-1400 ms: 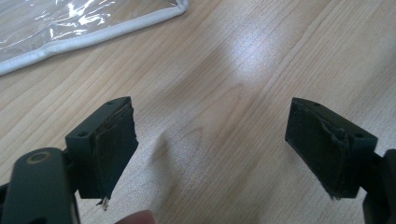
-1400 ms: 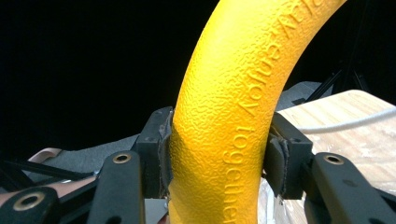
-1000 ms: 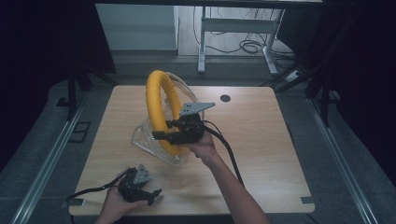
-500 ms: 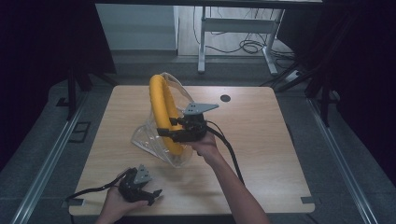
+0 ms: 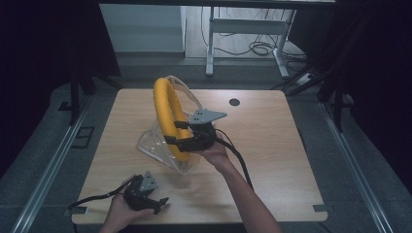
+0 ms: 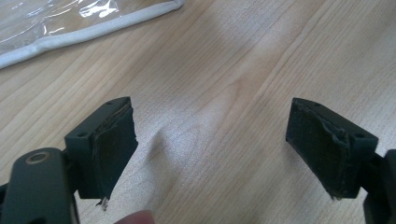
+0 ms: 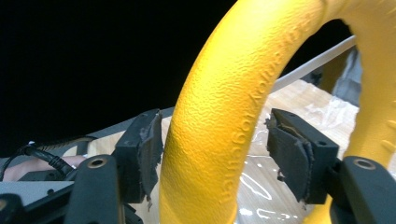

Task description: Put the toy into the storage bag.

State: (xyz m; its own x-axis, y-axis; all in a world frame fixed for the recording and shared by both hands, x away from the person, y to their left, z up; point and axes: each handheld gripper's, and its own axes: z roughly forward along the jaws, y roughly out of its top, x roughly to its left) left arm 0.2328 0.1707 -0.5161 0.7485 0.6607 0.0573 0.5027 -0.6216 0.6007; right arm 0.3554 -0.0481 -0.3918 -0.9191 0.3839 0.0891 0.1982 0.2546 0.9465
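Observation:
A thick yellow ring (image 5: 164, 104) stands upright on the wooden table (image 5: 277, 145), its lower part inside a clear plastic bag (image 5: 151, 145). My right gripper (image 5: 176, 134) holds the ring's lower right side. In the right gripper view the ring (image 7: 224, 116) fills the space between the two pads of the right gripper (image 7: 215, 144), with the bag (image 7: 327, 109) behind. My left gripper (image 5: 156, 203) rests low at the table's front left, open. Its jaws (image 6: 210, 149) are spread over bare wood, and the bag's white edge (image 6: 93, 30) lies beyond them.
A small dark round hole cover (image 5: 234, 102) sits near the table's far edge. Black cables trail from both grippers across the front half. Beyond the table stand a desk frame and floor cables (image 5: 252, 46). Metal rails run along both sides of the floor.
The right gripper has turned the ring, so it now shows more edge-on and stands more upright. The left gripper has stayed in place.

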